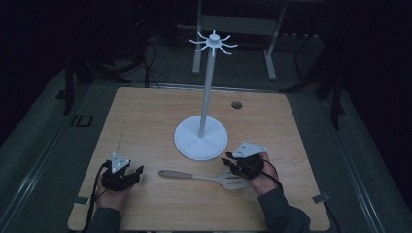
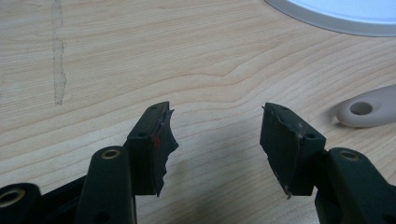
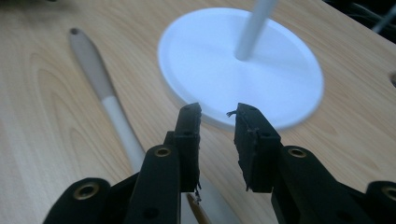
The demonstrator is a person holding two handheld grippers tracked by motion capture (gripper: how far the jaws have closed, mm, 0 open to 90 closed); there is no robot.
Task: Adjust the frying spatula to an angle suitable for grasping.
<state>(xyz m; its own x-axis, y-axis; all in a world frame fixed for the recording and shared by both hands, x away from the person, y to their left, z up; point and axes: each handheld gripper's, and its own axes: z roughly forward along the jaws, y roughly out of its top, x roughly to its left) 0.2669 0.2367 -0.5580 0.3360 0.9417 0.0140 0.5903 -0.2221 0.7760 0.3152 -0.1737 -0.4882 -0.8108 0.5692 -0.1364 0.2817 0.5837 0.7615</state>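
Spatula [image 1: 206, 176] lies just below the right gripper [image 3: 218, 112] jaws.

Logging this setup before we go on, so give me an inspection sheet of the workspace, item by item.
Surface: wooden table, a round hole near its far edge, a faint streak in the left gripper view.
Job's things: spatula lying flat between the grippers, handle toward the left one; white hook stand upright behind it, hooks bare.
Clutter: nothing seen.
Grippers: left gripper open, nothing between its jaws; right gripper open a narrow gap, over the spatula's blade end.
Cables: one trails from the left gripper; more lie on the floor beyond the table.
Surroundings: dark room, a metal frame behind the table.
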